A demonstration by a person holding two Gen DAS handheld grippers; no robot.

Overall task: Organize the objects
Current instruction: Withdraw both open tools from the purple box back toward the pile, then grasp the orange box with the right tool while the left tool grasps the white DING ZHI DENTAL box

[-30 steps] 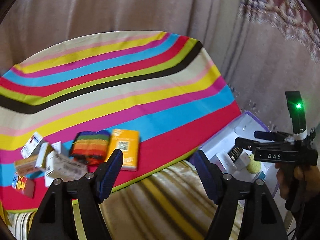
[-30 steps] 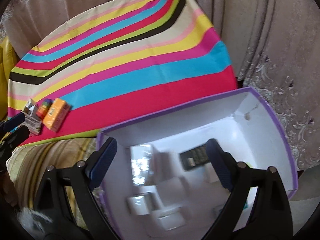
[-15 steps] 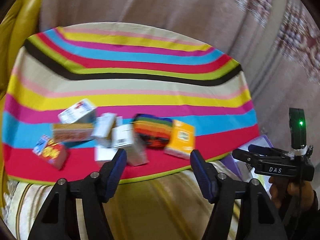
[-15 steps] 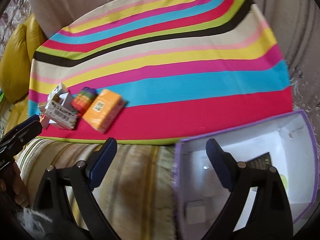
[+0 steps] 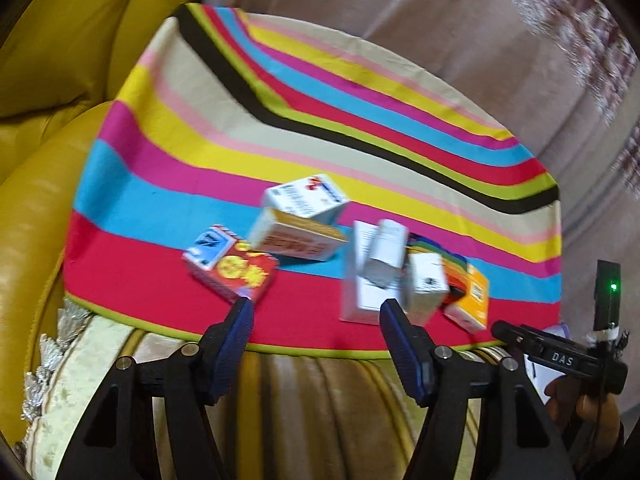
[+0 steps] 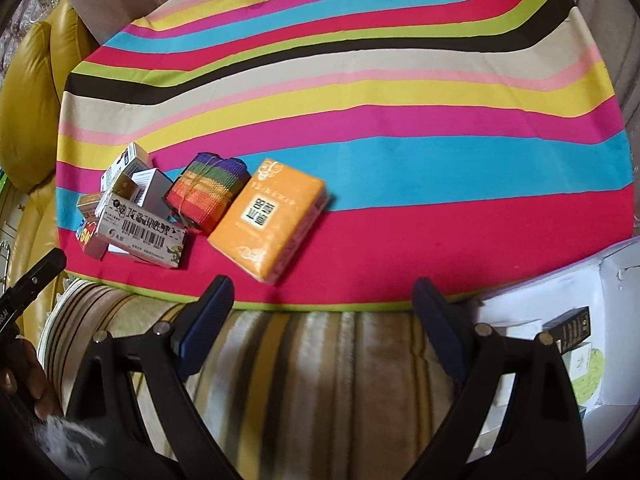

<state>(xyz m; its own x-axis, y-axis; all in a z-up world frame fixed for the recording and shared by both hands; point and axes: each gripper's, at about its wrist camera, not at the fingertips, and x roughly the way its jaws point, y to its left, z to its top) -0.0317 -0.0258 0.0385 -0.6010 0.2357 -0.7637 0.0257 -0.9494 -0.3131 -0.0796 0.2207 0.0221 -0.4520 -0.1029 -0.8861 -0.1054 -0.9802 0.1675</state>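
Covering table — striped cloth (image 6: pixel 360 92), curtains (image 5: pixel 460 20)

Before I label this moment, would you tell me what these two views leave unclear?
- Print on the white boxes: left wrist view, motion blur.
- Contents of the purple-rimmed box: right wrist view, cut by the picture's edge, hidden behind the right tongs.
- Small boxes: right wrist view, stacked, hiding each other.

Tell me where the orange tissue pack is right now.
In the right wrist view the orange tissue pack lies on the striped cloth near its front edge, right of the rainbow pouch.
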